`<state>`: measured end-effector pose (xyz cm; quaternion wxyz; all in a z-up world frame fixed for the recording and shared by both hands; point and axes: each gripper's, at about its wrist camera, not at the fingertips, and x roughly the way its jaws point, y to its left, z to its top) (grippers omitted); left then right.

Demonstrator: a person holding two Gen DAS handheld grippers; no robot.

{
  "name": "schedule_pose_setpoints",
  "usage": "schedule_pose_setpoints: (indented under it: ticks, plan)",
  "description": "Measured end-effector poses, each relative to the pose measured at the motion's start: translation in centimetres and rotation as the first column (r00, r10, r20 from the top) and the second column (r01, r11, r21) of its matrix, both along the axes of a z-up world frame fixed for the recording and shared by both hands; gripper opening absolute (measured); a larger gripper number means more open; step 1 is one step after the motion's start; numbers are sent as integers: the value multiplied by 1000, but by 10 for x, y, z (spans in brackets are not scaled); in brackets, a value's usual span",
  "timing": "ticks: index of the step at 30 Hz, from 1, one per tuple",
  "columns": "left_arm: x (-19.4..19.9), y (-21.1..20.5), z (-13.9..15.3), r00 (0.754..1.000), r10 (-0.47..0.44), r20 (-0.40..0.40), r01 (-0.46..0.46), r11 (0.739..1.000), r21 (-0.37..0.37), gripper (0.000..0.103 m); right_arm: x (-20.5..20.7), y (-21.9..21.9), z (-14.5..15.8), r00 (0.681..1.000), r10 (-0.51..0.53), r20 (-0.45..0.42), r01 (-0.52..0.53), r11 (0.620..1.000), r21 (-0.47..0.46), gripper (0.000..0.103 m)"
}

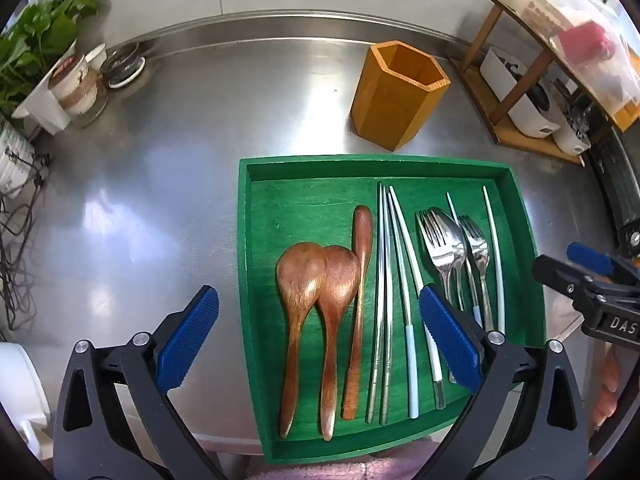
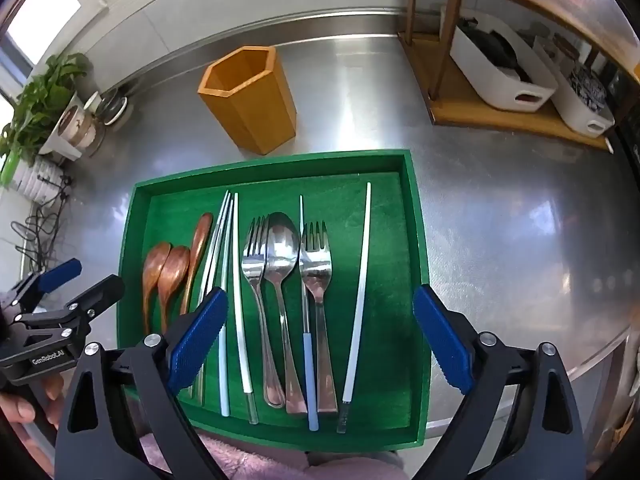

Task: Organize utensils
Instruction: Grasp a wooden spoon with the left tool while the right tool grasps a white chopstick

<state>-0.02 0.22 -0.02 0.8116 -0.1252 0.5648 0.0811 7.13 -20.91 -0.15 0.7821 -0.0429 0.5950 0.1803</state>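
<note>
Utensils lie in a green tray [image 2: 416, 216] on the steel counter [image 2: 520, 200]: three wooden spoons [image 1: 320, 280], chopsticks [image 2: 236, 280], two forks [image 2: 316, 256] and a metal spoon [image 2: 282, 244]. Behind the tray stands an empty hexagonal wooden holder [image 1: 396, 92], with a bamboo shelf [image 2: 500, 120] to the right. The left gripper [image 1: 320, 320] and right gripper [image 2: 320, 320] hover above the tray's near edge, jaws spread wide and holding nothing.

Each hand-held gripper [image 2: 320, 340] has black arms, blue ribbed pads [image 2: 198, 340], silver screws.
</note>
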Motion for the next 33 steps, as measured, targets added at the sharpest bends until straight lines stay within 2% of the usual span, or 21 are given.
schedule_pose_setpoints:
  ticks: [2, 4, 5, 6, 9, 10, 11, 12, 14, 15, 17, 21, 25, 27, 33]
  plan:
    - [1, 3, 0, 1000, -1, -13, 1, 1000, -9, 88, 2, 0, -4, 999, 11, -32, -12, 1000, -25, 93]
    - [1, 7, 1, 1000, -11, -19, 10, 1000, -22, 87, 6, -3, -9, 996, 12, -84, -12, 1000, -5, 93]
    - [3, 8, 1, 999, -16, -30, 15, 999, -30, 86, 7, -4, -11, 993, 3, -115, -3, 1000, 1, 90]
    - [6, 10, -1, 999, -22, -45, 20, 999, -47, 83, 10, -6, -14, 991, -2, -136, 2, 1000, 0, 81]
    - [12, 16, -7, 994, -30, -101, 18, 993, -121, 76, 16, -7, -22, 986, 3, -169, -8, 999, -32, 73]
    - [14, 19, -9, 994, -23, -104, 11, 993, -119, 75, 19, -8, -26, 983, 2, -183, -10, 999, -44, 71]
    - [13, 19, -10, 994, -15, -104, 1, 991, -134, 74, 20, -8, -29, 981, 2, -195, -12, 999, -52, 63]
    - [14, 22, -15, 992, -16, -125, -5, 986, -165, 69, 23, -8, -35, 975, 4, -221, -17, 998, -60, 50]
    - [14, 25, -24, 985, -28, -169, -10, 975, -224, 56, 23, -8, -45, 965, 2, -261, -21, 997, -70, 33]
    - [13, 26, -27, 984, -31, -173, -10, 972, -236, 51, 23, -8, -51, 959, 2, -282, -25, 997, -77, 28]
    - [14, 26, -35, 978, -48, -203, -9, 962, -274, 43, 25, -8, -58, 954, -2, -300, -24, 996, -84, 26]
    - [13, 29, -42, 973, -58, -224, -5, 962, -274, 28, 26, -8, -68, 949, -22, -316, -12, 994, -108, 24]
    - [15, 33, -46, 966, -86, -246, 19, 964, -265, 24, 25, -5, -77, 945, -16, -327, -29, 991, -131, 23]
    - [16, 36, -51, 954, -99, -282, 27, 969, -246, 17, 23, -6, -80, 943, -19, -333, -28, 991, -134, 23]
    - [20, 28, -67, 934, -135, -330, 71, 977, -199, 15, 26, -8, -85, 935, -27, -354, -27, 989, -145, 23]
